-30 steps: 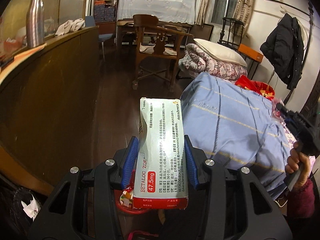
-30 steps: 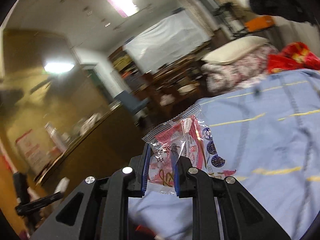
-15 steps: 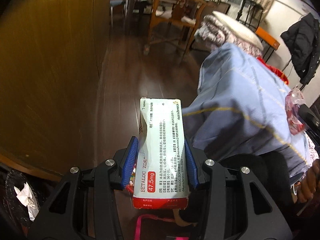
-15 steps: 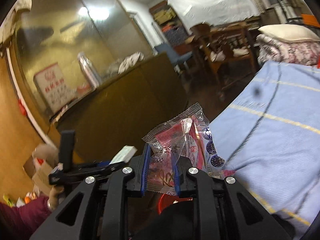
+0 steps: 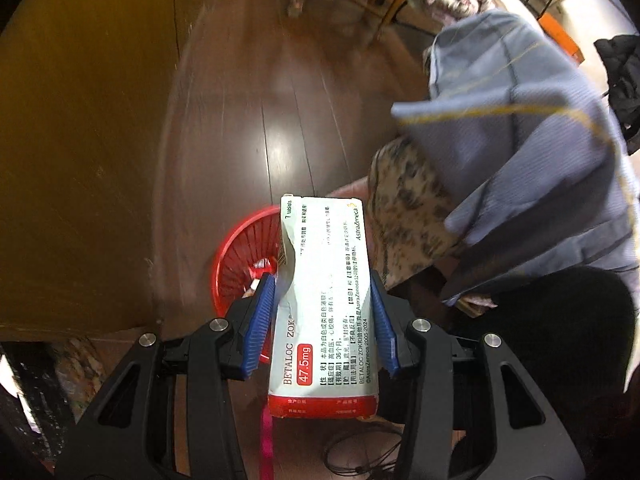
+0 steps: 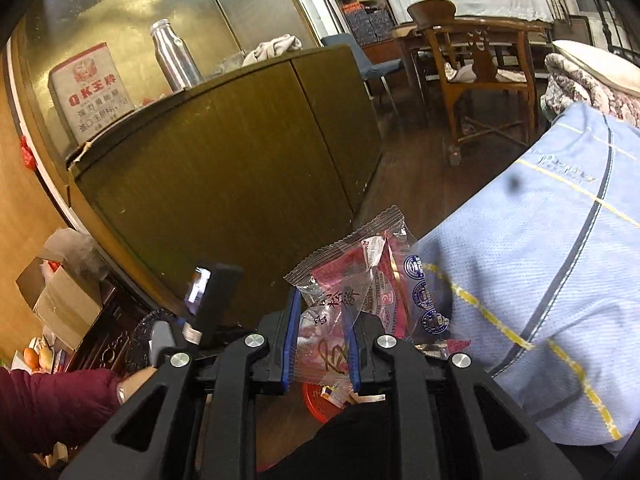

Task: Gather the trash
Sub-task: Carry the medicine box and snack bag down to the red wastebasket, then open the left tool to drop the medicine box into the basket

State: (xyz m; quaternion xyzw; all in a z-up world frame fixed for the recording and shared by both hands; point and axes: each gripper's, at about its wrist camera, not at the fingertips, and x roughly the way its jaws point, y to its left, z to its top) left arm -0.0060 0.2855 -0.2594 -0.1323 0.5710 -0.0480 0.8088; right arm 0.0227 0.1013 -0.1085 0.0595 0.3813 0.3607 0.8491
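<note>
A white and red medicine box (image 5: 324, 304) stands between the blue pads of my left gripper (image 5: 322, 280), whose jaws are opening while both pads still touch the box. It hangs tilted down over a red slatted trash basket (image 5: 240, 256) on the dark wood floor. In the right wrist view my right gripper (image 6: 324, 308) is shut on a crinkled clear and pink snack wrapper (image 6: 360, 280). The red basket (image 6: 316, 400) shows just below its fingers with scraps inside. A hand in a maroon sleeve (image 6: 52, 396) holds the other gripper's body (image 6: 212, 292) to the left.
A tall brown cabinet (image 5: 80, 140) stands left of the basket, and a bed under a blue sheet (image 6: 540, 260) is right of it. A wooden chair (image 6: 480, 80) is farther back. A cardboard box (image 6: 60, 300) sits at the left. A pink strap (image 5: 266, 440) lies on the floor.
My left gripper has sunk and tipped downward with the box, bringing the red basket into view beneath it. My right gripper has swung left with the wrapper, from the bed toward the cabinet.
</note>
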